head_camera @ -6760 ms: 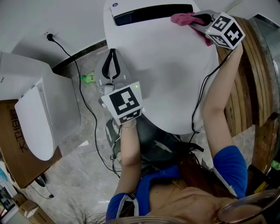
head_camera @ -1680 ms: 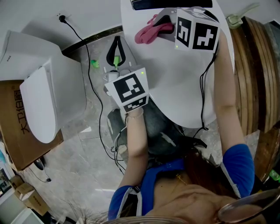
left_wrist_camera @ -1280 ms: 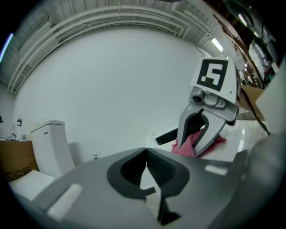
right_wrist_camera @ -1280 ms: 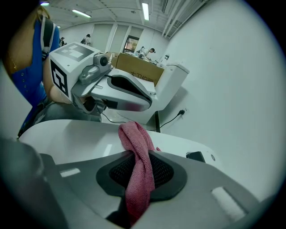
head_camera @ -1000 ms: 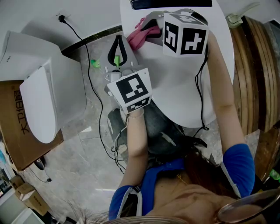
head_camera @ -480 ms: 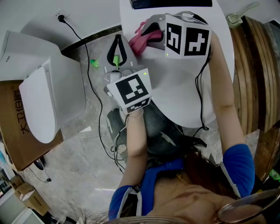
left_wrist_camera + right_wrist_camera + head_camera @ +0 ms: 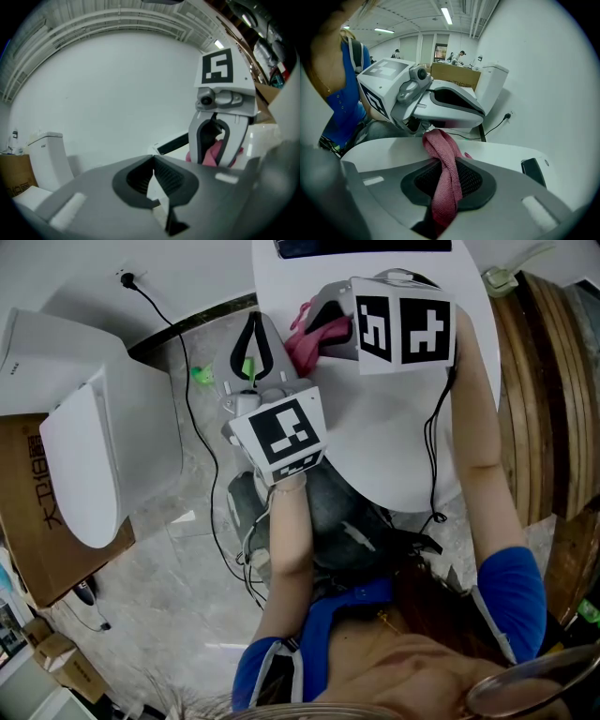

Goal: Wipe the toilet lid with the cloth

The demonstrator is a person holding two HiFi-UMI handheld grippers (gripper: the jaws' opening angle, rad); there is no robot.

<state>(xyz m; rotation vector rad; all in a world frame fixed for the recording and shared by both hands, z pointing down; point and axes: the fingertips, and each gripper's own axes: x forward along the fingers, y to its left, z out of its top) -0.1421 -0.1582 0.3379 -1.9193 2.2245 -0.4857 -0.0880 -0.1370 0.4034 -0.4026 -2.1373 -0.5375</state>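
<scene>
While the right gripper (image 7: 323, 315), clamping the cloth (image 7: 314, 341), is sweeping nearer, wiping of the toilet lid (image 7: 394, 427) is advancing; the closed left gripper (image 7: 250, 329) is idling.

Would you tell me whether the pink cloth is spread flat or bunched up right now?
Bunched up: the cloth is a twisted rope clamped between the right gripper jaws, with its far end lying on the toilet lid.

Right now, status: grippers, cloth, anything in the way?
Left gripper shut, empty, beside the lid. Right gripper shut on cloth, cloth on lid near the back. Cable trails across lid.
</scene>
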